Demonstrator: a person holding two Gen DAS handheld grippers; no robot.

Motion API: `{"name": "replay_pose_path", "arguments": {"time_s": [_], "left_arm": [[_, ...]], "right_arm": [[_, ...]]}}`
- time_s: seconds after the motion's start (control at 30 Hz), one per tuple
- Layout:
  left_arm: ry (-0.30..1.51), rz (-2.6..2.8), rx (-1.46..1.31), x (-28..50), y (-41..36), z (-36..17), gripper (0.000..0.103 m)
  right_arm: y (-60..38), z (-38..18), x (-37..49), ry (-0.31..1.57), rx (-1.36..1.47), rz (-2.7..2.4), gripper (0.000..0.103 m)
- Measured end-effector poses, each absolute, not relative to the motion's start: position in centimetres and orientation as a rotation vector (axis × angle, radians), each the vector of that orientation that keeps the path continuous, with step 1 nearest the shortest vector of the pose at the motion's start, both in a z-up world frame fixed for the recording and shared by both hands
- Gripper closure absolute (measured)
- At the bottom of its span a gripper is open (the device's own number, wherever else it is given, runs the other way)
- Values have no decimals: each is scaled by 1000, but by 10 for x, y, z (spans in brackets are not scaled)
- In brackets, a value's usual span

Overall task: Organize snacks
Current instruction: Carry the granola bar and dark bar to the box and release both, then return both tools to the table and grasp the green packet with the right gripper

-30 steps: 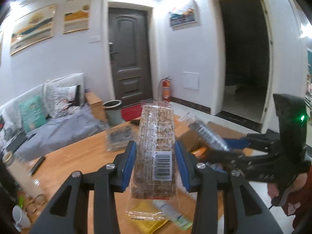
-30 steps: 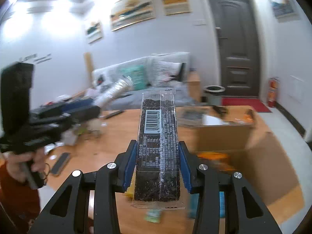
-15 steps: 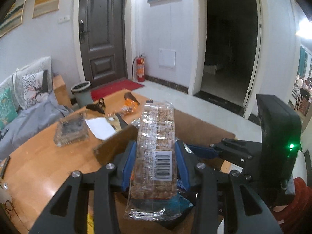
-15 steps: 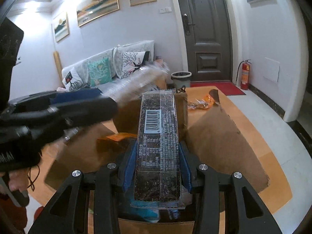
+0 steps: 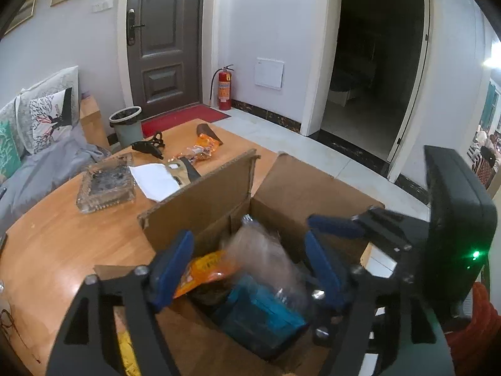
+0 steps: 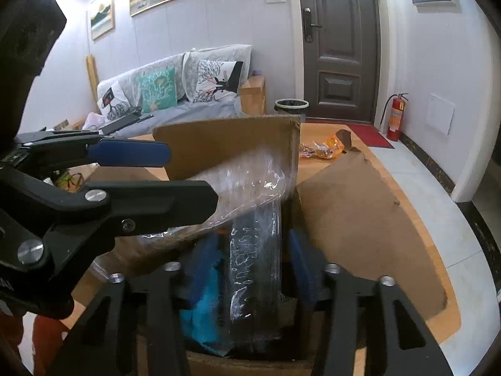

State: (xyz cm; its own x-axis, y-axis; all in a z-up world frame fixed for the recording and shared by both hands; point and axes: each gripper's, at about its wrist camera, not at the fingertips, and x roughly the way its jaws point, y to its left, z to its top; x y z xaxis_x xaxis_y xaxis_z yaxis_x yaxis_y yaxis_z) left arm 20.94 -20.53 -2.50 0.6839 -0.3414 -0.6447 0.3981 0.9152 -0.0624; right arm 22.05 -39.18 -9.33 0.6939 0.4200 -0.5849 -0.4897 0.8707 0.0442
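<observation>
Over the box: both grippers hang above an open cardboard box [image 5: 200,206] on a wooden table [image 5: 62,244].
Left gripper [image 5: 250,266]: its two blue fingers [image 5: 170,266] are wide apart, with nothing gripped between them.
Clear pack [image 5: 266,260]: it is blurry and lies in the box, between the left fingers but not touching either one.
Right gripper [image 6: 253,263]: its blue fingers [image 6: 300,263] stand apart, one on each side of a dark pack [image 6: 255,250]. I cannot tell if they touch it.
Dark pack: it stands upright in its clear wrap, low down inside the box.
In the box too: an orange bag [image 5: 206,269] and a blue pack [image 5: 260,313], under the clear pack.
Box flaps: one flap [image 6: 228,147] stands up at the far side, another lies flat out to the right.
On the table behind the box: a glass tray [image 5: 106,188], a white paper [image 5: 155,180], an orange wrapper [image 5: 200,150] and a black tool [image 5: 148,145].
Far back: a dark door [image 5: 162,37], a red extinguisher [image 5: 224,89], a bin [image 5: 126,123] and a sofa [image 6: 175,94] with pillows.
</observation>
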Motion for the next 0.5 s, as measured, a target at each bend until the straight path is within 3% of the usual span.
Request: {"name": "replay_pose_path", "arguments": {"time_s": [0.2,0.5], "left_arm": [[654,-398,108,195,-200,-13,16],[581,-368,115,157,-184,17,15]], "right_arm": [[-399,-80,204,593,-144,475,35],[-406,-57,179,576,-100,499,33]]}}
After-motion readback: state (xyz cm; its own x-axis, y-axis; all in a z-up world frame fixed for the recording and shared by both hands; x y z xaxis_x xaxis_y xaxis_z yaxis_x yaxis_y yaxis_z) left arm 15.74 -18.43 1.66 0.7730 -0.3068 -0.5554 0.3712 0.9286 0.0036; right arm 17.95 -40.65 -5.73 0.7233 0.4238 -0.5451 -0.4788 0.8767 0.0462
